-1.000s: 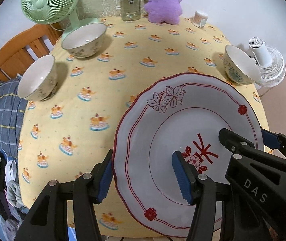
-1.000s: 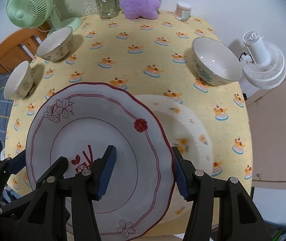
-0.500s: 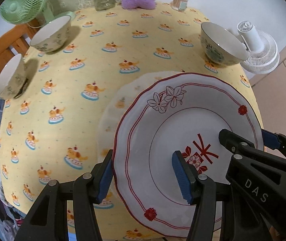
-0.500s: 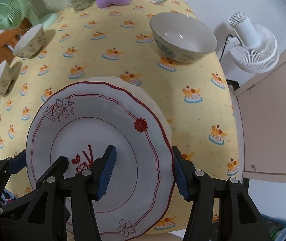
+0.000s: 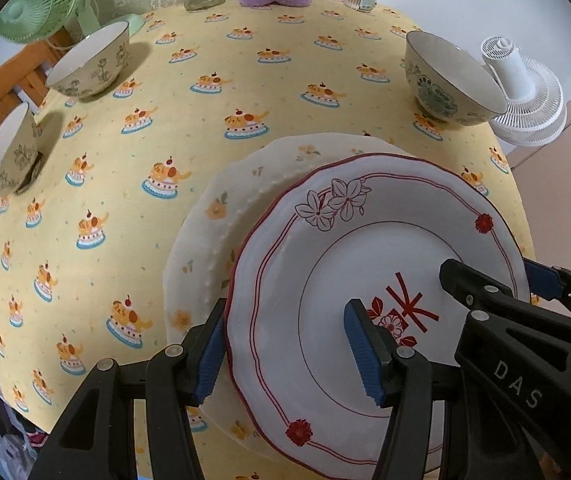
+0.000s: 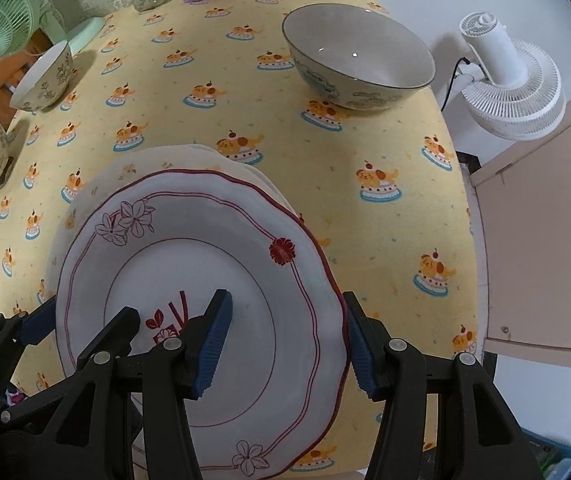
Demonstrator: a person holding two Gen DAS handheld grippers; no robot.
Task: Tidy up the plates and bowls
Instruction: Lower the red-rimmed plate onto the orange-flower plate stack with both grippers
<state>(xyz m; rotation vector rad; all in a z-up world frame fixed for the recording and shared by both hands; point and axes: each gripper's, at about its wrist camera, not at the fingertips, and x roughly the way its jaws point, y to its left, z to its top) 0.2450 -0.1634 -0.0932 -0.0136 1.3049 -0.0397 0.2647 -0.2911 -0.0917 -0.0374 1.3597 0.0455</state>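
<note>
Item: red-rimmed plate (image 5: 365,280), both claws gripping it, left claw (image 5: 289,348) at its nine o'clock rim, right claw (image 6: 285,344) at three, hovering over the cream plate (image 5: 225,220) on the table (image 5: 205,120). Outstanding: three bowls sitting apart, unstacked.

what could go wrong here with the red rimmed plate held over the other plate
1. The red-rimmed plate is held only by its opposite edges, by the left gripper and right gripper; uneven release could tip or drop it.
2. It sits off-centre over the cream plate, so it may land crooked and chip a rim.
3. Both plates lie near the table's front edge; a slide could send them off.
</note>
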